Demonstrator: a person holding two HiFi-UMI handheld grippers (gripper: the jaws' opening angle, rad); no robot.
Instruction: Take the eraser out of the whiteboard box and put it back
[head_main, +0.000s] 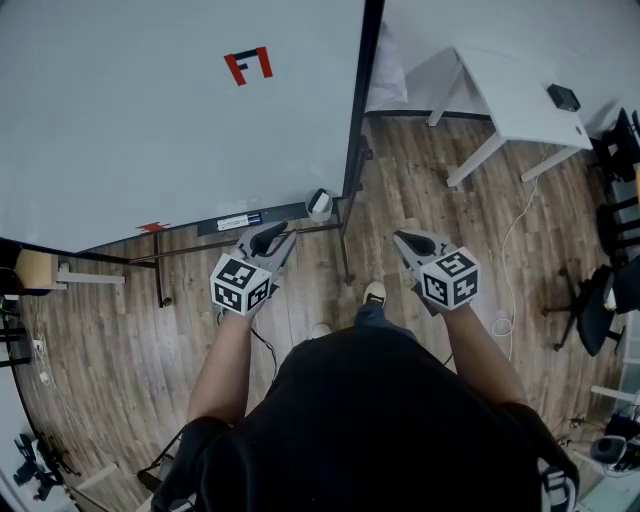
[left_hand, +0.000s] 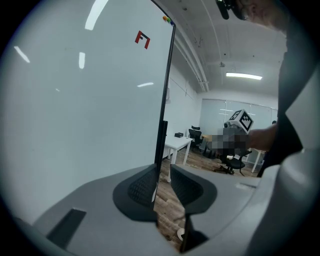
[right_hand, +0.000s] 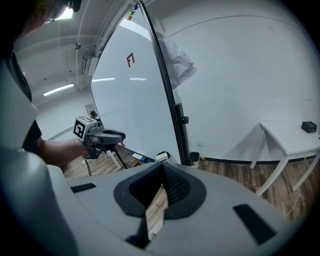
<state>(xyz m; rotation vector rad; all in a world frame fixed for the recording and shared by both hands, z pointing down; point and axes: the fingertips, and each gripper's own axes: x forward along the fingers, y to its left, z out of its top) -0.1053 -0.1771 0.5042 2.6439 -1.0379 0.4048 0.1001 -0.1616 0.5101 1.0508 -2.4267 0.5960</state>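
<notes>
Both claws are pinched shut with nothing in them. The left grey two-jaw gripper with its black-and-white marker cube (head_main: 272, 237) has its ribbed pads meeting at the tips in the left gripper view, and only wood plank floor (head_main: 300, 300) shows through the sliver behind them. Same for the right grey two-jaw gripper (head_main: 407, 241): tips together, empty.

In the head view they sit side by side around the middle of the frame, well apart from each other. Both point up the frame toward the big white whiteboard (head_main: 150, 130) that fills the upper left.

The eraser looks like the small white block with a dark top (head_main: 319, 204). It's at the right end of the dark marker ledge (head_main: 235, 221) along the board's bottom edge, just above and right of the left gripper's tips, not touching. I can't really tell the eraser from its box at this size.
</notes>
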